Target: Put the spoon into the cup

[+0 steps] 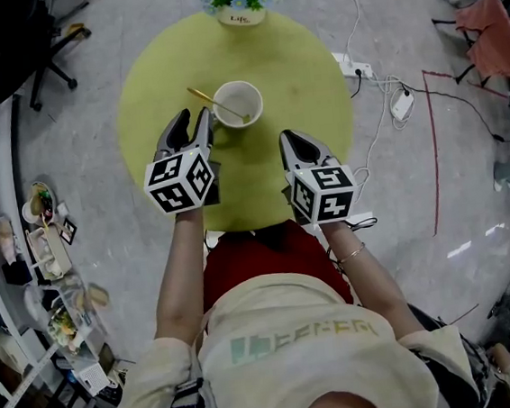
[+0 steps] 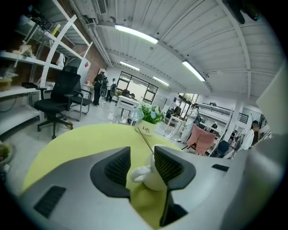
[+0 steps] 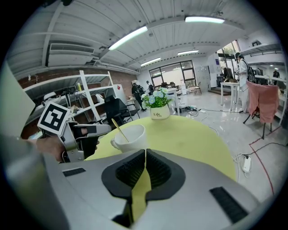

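A white cup [image 1: 238, 103] stands on the round yellow-green table [image 1: 305, 75], and a thin gold spoon [image 1: 213, 101] leans inside it with its handle sticking out to the upper left. My left gripper [image 1: 190, 117] is open just left of the cup. In the left gripper view the cup's handle [image 2: 137, 173] shows in the gap between the jaws, beyond the tips and untouched, with the spoon [image 2: 145, 139] rising above it. My right gripper [image 1: 287, 137] is shut and empty, a little to the right of and nearer than the cup [image 3: 130, 134].
A flower pot [image 1: 241, 1] sits at the table's far edge. A black office chair [image 1: 39, 49] stands at the upper left. A power strip with cables [image 1: 355, 69] lies on the floor to the right. Cluttered shelves [image 1: 48, 256] line the left side.
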`<act>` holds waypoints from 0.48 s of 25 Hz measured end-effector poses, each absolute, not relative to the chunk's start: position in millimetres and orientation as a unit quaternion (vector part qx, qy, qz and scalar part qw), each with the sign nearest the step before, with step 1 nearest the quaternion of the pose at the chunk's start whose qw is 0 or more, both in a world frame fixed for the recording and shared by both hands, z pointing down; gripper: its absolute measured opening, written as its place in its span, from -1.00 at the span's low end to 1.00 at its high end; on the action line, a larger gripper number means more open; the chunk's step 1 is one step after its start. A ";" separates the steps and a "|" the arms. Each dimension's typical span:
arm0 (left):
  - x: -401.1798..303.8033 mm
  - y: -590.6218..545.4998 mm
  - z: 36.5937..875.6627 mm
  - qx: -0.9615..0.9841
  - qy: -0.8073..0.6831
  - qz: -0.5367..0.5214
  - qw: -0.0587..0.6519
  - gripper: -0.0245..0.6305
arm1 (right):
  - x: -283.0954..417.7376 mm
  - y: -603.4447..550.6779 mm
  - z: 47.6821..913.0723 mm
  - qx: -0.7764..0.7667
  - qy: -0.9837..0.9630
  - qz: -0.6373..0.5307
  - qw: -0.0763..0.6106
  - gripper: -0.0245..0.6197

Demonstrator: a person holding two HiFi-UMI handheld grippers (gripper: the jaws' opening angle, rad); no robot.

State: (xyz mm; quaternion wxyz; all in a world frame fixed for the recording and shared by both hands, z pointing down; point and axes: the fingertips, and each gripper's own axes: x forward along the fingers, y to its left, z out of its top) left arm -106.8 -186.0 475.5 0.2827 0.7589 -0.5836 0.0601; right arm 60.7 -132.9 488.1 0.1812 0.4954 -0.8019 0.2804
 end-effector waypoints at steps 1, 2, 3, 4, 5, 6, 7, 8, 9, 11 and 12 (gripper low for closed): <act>-108.9 -183.2 475.0 0.758 -0.585 0.060 0.283 -0.45 | 60.3 -130.8 487.2 0.495 -0.802 0.280 0.181 -0.81; -111.1 -180.5 474.8 0.757 -0.586 0.060 0.283 -0.45 | 59.8 -128.6 486.5 0.496 -0.802 0.280 0.181 -0.81; -113.9 -177.6 475.1 0.755 -0.588 0.060 0.283 -0.45 | 58.9 -126.2 486.3 0.496 -0.802 0.280 0.181 -0.81; -117.2 -174.7 475.6 0.753 -0.590 0.061 0.284 -0.45 | 57.6 -123.7 486.4 0.496 -0.801 0.281 0.181 -0.81; -120.7 -171.8 476.2 0.752 -0.592 0.062 0.284 -0.45 | 56.1 -121.2 486.5 0.496 -0.801 0.281 0.181 -0.81; -123.9 -168.8 476.8 0.750 -0.593 0.062 0.285 -0.45 | 54.7 -118.6 486.5 0.496 -0.801 0.280 0.181 -0.81; -126.6 -165.6 477.2 0.749 -0.594 0.063 0.286 -0.45 | 53.6 -115.8 486.3 0.496 -0.801 0.280 0.181 -0.81; -128.9 -162.3 477.6 0.748 -0.596 0.063 0.286 -0.45 | 53.0 -113.0 485.8 0.497 -0.802 0.280 0.181 -0.81; -130.7 -158.8 477.9 0.747 -0.596 0.065 0.287 -0.45 | 52.7 -110.0 485.2 0.497 -0.802 0.279 0.180 -0.81; -133.2 -151.6 478.5 0.746 -0.597 0.068 0.287 -0.45 | 52.6 -104.0 484.1 0.498 -0.802 0.277 0.180 -0.81; -134.2 -148.0 478.6 0.747 -0.596 0.070 0.287 -0.45 | 52.6 -101.0 483.4 0.499 -0.802 0.276 0.179 -0.81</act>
